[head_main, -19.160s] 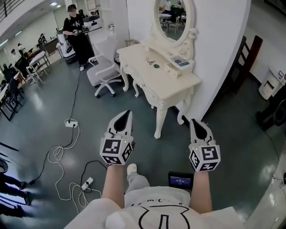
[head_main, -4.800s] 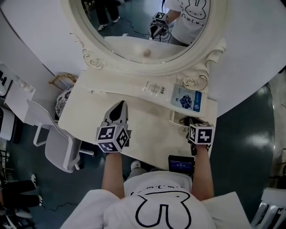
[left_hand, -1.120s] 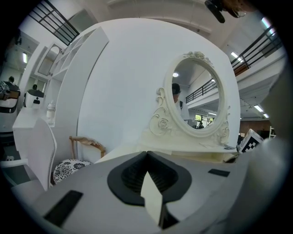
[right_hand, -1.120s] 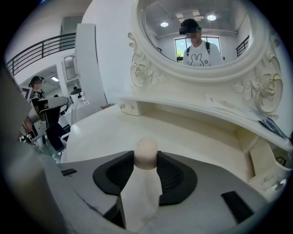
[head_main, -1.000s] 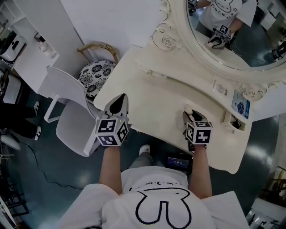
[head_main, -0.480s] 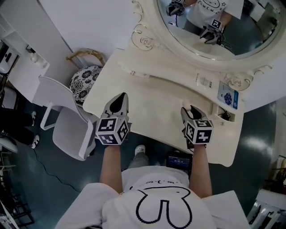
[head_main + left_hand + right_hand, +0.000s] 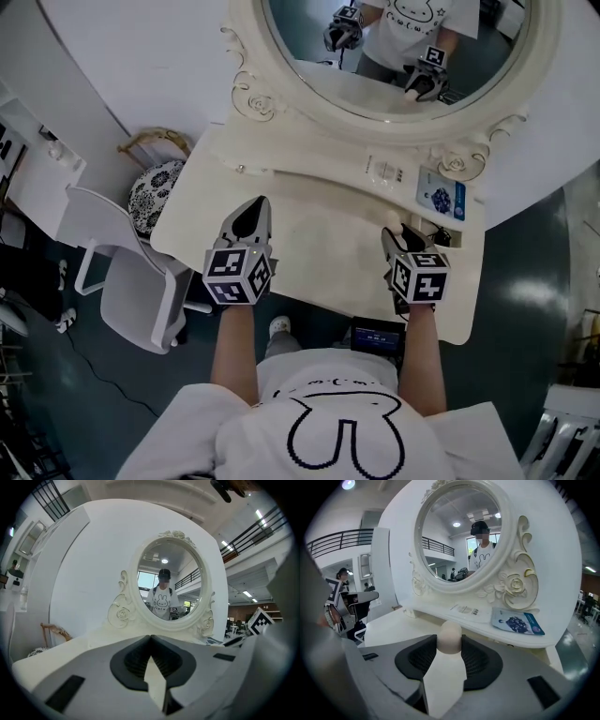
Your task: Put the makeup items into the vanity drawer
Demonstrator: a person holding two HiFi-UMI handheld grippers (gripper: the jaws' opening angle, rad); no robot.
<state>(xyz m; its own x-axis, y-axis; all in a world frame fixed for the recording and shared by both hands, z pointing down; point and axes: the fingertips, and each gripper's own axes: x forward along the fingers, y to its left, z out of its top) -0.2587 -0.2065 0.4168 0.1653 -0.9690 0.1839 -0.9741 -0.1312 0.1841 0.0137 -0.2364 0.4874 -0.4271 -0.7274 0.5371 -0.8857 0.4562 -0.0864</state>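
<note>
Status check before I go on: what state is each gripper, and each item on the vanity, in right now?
Left gripper: shut, nothing between its jaws.
Right gripper: shut on a cream egg-shaped makeup sponge.
Blue printed sachet: lying flat on the shelf under the mirror.
White flat packet: lying flat on the same shelf.
Small vanity drawer: looks pulled open beside the right gripper; contents unclear.

Bright even indoor light, ceiling lights (image 7: 257, 513) glaring, strong fisheye bending, dark vignetted corners
</note>
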